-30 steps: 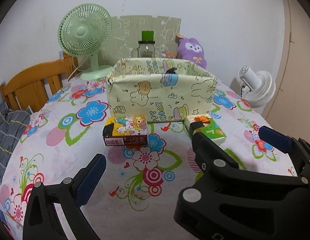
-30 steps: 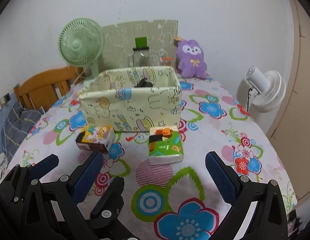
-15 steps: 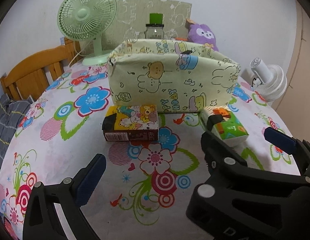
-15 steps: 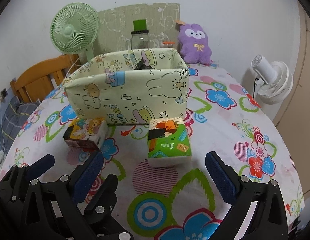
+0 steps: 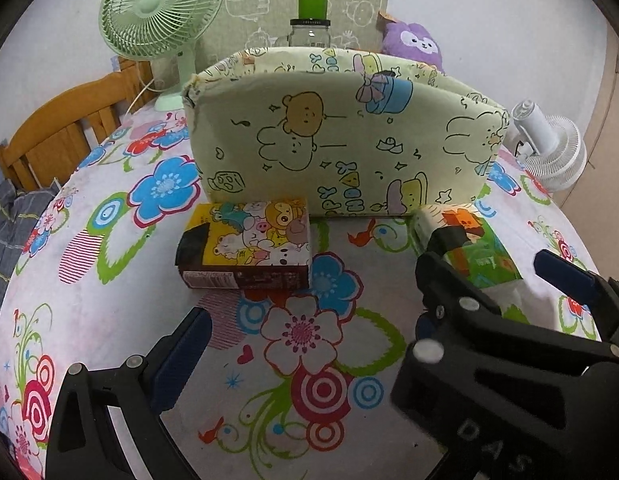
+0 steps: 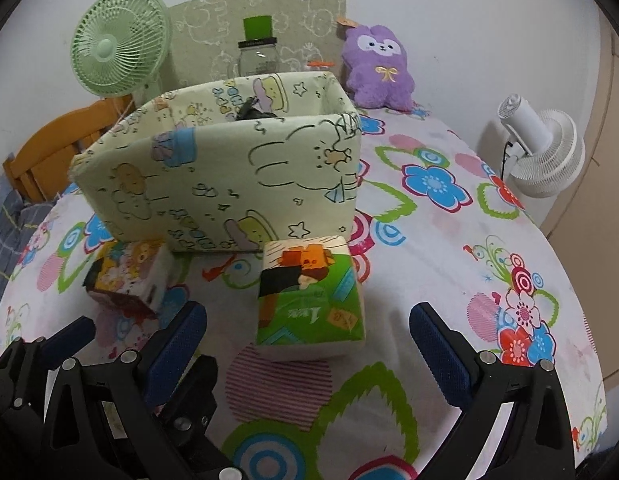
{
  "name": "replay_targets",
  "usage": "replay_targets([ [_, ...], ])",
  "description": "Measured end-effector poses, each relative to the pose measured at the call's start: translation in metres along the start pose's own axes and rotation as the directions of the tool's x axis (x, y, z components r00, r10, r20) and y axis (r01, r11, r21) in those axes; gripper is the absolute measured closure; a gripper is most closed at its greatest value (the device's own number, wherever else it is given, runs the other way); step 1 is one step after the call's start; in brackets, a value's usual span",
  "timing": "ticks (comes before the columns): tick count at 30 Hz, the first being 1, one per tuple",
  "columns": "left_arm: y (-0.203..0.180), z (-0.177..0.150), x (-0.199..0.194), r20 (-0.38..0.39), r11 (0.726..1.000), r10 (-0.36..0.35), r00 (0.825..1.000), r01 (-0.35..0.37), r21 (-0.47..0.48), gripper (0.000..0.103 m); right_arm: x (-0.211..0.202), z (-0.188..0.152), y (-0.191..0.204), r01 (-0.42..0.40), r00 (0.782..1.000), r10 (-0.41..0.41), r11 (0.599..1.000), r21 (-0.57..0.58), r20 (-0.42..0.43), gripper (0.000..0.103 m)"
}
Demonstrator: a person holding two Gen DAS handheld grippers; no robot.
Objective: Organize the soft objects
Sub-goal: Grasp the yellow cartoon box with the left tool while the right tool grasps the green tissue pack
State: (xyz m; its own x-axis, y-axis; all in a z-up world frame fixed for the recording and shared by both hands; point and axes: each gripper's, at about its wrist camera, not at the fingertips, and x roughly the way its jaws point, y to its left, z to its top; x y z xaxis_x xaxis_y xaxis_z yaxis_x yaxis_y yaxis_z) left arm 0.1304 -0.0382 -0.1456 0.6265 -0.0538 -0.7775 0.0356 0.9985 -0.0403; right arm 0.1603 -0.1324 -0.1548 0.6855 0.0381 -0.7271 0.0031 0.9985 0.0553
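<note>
Both grippers' fingers gape, empty. The green pack (image 6: 309,300) lies mid-frame between the right gripper (image 6: 305,352) pads; the cartoon pack (image 5: 245,248) centre-frame, beyond the left gripper (image 5: 301,340). A shallow pinch could squash a pack or shove it against the bin (image 6: 229,176).

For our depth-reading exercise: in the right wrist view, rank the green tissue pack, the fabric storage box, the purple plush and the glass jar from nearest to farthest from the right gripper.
1. Green tissue pack, just ahead of the right gripper.
2. Fabric storage box, behind the pack.
3. Purple plush, back right by the wall, and glass jar, back centre: too close to call.
</note>
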Motion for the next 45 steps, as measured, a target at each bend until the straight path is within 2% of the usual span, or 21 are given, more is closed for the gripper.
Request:
replay_targets([
  [3,-0.001,0.001,0.005,-0.018,1.0,0.007,1.0,-0.007,0.005,0.0,0.008,0.001,0.0,0.003,1.0,-0.003,1.0,-0.004,-0.029,0.014],
  [5,-0.003,0.002,0.006,-0.024,1.0,0.007,1.0,-0.007,0.009,0.0,0.015,0.002,0.0,-0.004,0.999,0.004,1.0,0.0,-0.053,0.024],
  [7,-0.004,0.001,0.007,-0.03,1.0,0.009,1.0,-0.008,0.014,0.0,0.02,0.001,-0.001,-0.021,0.996,0.022,1.0,0.01,-0.082,0.04],
  [10,-0.004,0.001,0.005,-0.025,1.0,0.01,1.0,-0.01,0.014,0.0,0.02,0.001,0.0,-0.017,0.997,0.017,1.0,0.0,-0.079,0.046],
  [13,-0.003,0.001,0.003,-0.019,0.999,0.032,0.999,-0.032,0.016,0.0,0.018,0.0,0.001,-0.033,0.997,0.034,0.999,0.006,-0.074,0.047],
  [15,0.0,0.003,-0.004,0.007,0.997,0.076,0.997,-0.077,0.017,0.0,0.013,-0.001,0.002,-0.045,0.997,0.046,0.999,0.015,-0.066,0.047],
  [23,0.015,0.008,-0.015,0.057,0.993,0.119,0.991,-0.12,0.011,0.001,-0.004,0.003,0.014,-0.082,0.996,0.082,0.997,0.008,-0.022,0.047],
  [34,0.034,0.017,-0.003,0.052,0.996,0.087,0.995,-0.089,0.03,0.0,-0.004,0.007,0.027,-0.086,0.996,0.086,0.996,0.019,-0.018,0.047],
  [40,0.034,0.02,0.01,0.003,0.997,0.069,0.998,-0.069,0.035,0.001,0.001,0.01,0.026,-0.028,0.999,0.029,0.999,0.031,-0.044,0.047],
  [45,0.036,0.02,0.017,-0.025,0.999,0.045,0.999,-0.044,0.025,0.005,0.007,0.009,0.024,-0.029,0.998,0.032,0.998,0.052,-0.059,0.047],
])
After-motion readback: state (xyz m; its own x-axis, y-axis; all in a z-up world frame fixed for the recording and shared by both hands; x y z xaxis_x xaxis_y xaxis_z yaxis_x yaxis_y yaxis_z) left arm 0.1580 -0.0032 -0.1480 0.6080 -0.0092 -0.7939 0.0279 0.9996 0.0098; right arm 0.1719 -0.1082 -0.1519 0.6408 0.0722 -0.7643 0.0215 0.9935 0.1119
